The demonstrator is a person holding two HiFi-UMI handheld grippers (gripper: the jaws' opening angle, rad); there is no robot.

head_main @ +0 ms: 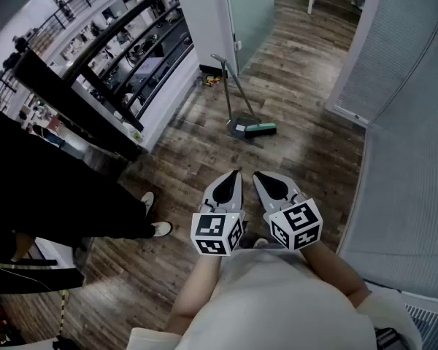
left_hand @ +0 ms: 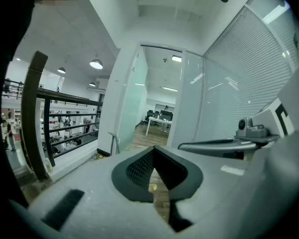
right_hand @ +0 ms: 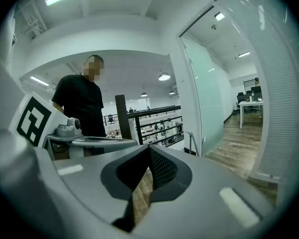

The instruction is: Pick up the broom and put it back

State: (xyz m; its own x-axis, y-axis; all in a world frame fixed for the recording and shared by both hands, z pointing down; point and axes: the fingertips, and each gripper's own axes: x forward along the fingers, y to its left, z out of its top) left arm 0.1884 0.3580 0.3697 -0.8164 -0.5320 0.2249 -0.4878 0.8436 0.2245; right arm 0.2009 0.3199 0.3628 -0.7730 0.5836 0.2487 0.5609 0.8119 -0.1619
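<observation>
A broom point(head_main: 236, 93) with a thin metal handle and a green head point(head_main: 263, 129) leans against the white pillar point(head_main: 204, 20), beside a dark dustpan point(head_main: 240, 128) on the wood floor. It stands well ahead of both grippers. My left gripper point(head_main: 237, 172) and right gripper point(head_main: 256, 175) are held side by side in front of my body, pointing toward the broom. Each has its jaws together with nothing between them. The broom's handle top point(left_hand: 114, 142) shows far off in the left gripper view, and the same handle point(right_hand: 192, 143) appears in the right gripper view.
A person in black point(head_main: 66, 195) stands at the left, close by, also seen in the right gripper view point(right_hand: 82, 103). A dark railing point(head_main: 124, 57) runs along the left. A wall of blinds point(head_main: 412, 137) closes the right side. Wood floor point(head_main: 292, 93) leads ahead.
</observation>
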